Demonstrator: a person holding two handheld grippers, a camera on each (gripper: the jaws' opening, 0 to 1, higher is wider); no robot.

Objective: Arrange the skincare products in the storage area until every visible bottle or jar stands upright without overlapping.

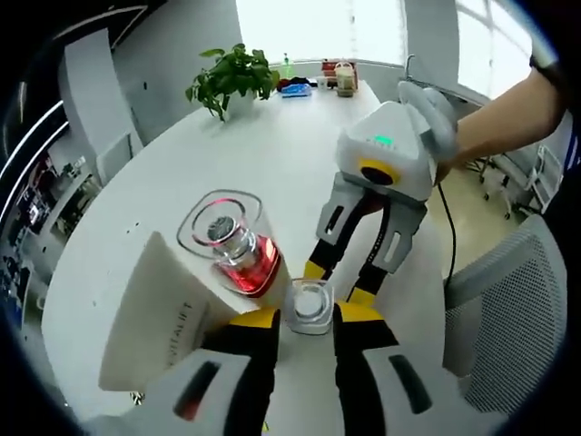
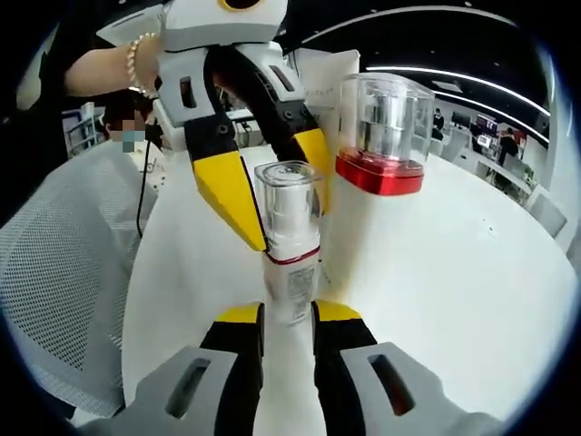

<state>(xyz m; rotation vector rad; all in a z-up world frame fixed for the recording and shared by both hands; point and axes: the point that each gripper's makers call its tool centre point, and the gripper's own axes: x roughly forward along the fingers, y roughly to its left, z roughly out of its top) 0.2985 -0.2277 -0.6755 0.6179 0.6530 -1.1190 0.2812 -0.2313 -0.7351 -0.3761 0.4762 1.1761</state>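
Your left gripper view adds one plant (image 1: 231, 77). Both your grippers (image 1: 304, 320) (image 2: 289, 313) clamp one bottle (image 2: 289, 241); one red-based bottle (image 2: 381, 132) stands beside.

The left gripper view looks down steeply and close on the white table (image 1: 272, 154); the right gripper view faces it, low and level. Both share the clear-capped bottle (image 2: 289, 238) (image 1: 310, 303) between them.
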